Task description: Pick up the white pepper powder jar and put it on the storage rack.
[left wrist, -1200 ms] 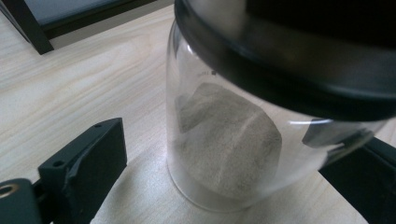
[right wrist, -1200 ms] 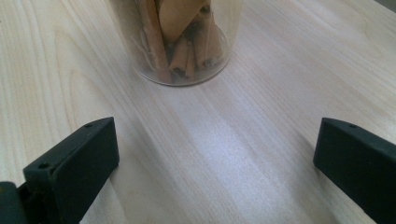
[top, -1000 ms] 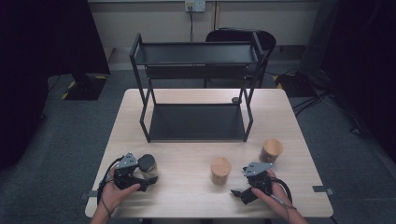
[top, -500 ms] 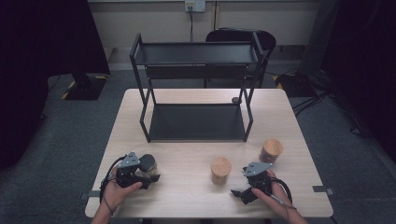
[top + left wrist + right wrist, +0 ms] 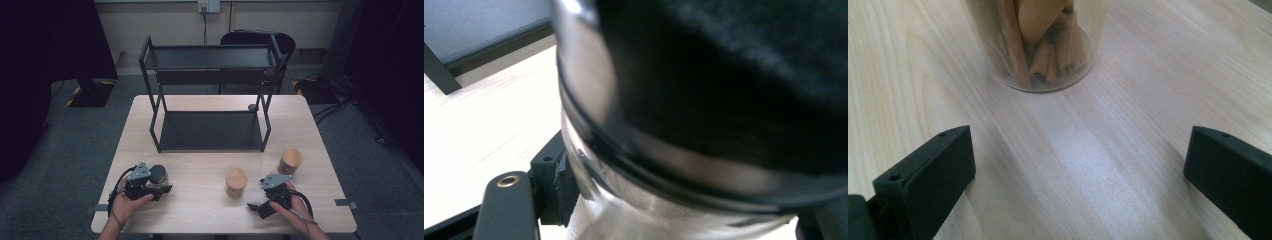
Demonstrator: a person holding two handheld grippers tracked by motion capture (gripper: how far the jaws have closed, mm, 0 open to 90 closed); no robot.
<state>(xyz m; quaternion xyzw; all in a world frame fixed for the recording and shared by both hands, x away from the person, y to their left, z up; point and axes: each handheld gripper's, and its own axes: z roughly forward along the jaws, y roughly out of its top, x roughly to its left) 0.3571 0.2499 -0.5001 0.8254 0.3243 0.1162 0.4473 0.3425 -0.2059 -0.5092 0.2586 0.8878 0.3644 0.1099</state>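
At the table's front left stands a glass jar with a black lid (image 5: 159, 175). My left gripper (image 5: 161, 186) has just been closing and is now shut on the jar. In the left gripper view the jar (image 5: 704, 125) looms close, and one pad (image 5: 556, 185) presses its glass wall. My right gripper (image 5: 256, 196) rests at the front right, open, with nothing between its jaws. It points at a wooden-lidded jar (image 5: 236, 182). The right gripper view shows the base of that jar (image 5: 1040, 45), holding brown sticks, a little beyond the open gripper (image 5: 1078, 175).
A black two-tier rack (image 5: 210, 95) stands on the far half of the wooden table (image 5: 200, 210). A second wooden-lidded jar (image 5: 290, 161) sits at the right. A small dark object (image 5: 252, 107) lies by the rack's right leg. A chair (image 5: 260, 40) stands behind the table.
The left gripper's jaws have closed in on the black-lidded jar. Both hands and both wooden-lidded jars have stayed where they were.
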